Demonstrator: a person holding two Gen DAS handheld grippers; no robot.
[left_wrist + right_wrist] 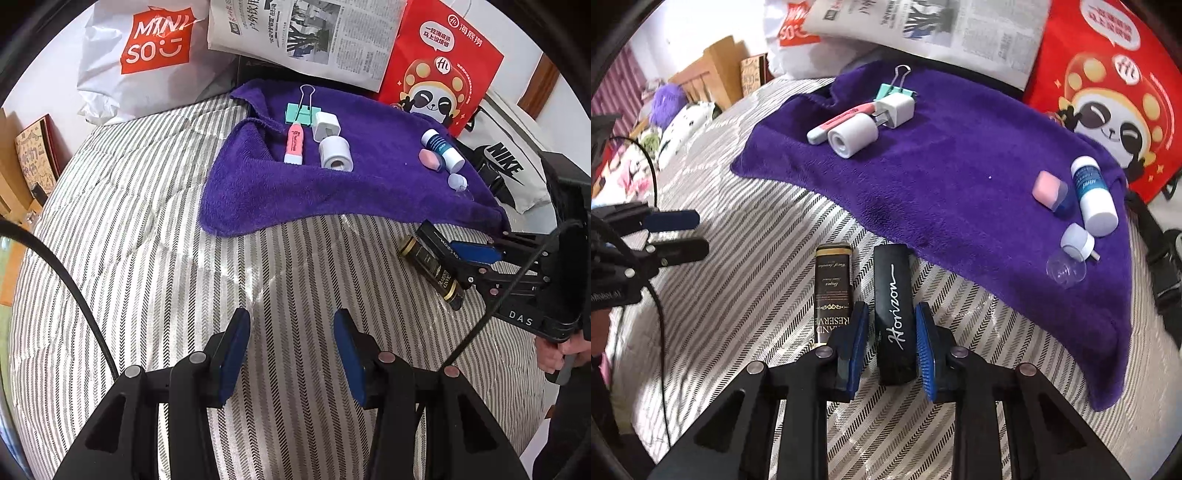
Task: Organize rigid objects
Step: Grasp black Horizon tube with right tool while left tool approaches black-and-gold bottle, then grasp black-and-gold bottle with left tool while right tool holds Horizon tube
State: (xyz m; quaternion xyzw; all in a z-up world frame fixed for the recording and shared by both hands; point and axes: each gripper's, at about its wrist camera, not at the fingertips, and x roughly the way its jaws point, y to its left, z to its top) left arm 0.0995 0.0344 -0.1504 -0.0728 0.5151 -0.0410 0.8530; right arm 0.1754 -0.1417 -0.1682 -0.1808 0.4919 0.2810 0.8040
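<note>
The black rectangular case lettered "Horizon" [895, 314] lies on the striped bedcover [746, 295] at lower centre of the right wrist view, just short of the purple towel [942, 177]. The right gripper [891, 332] straddles it, blue pads close on either side; whether they already press the case, I cannot tell. Just beside it, to the left, lies a dark brown tin with gold lettering [833, 291].

The step in hand looks like picking up the black case; the next move calls for closing firmly on it, lifting clear of the tin, and carrying it up-frame onto the towel, likely to a bare patch.

The left gripper [291, 354] hovers at lower centre of its view, fingers apart, holding nothing.

On the towel I count seven items. One cluster at upper centre: one mint binder clip [895, 88], one white plug adapter [897, 109], one pink-and-white marker [842, 120], one white roll [853, 136]. At right: one pink eraser [1049, 190], one blue-and-white tube [1093, 195], one small clear-capped bottle [1071, 254]. Off the towel: two.
</note>
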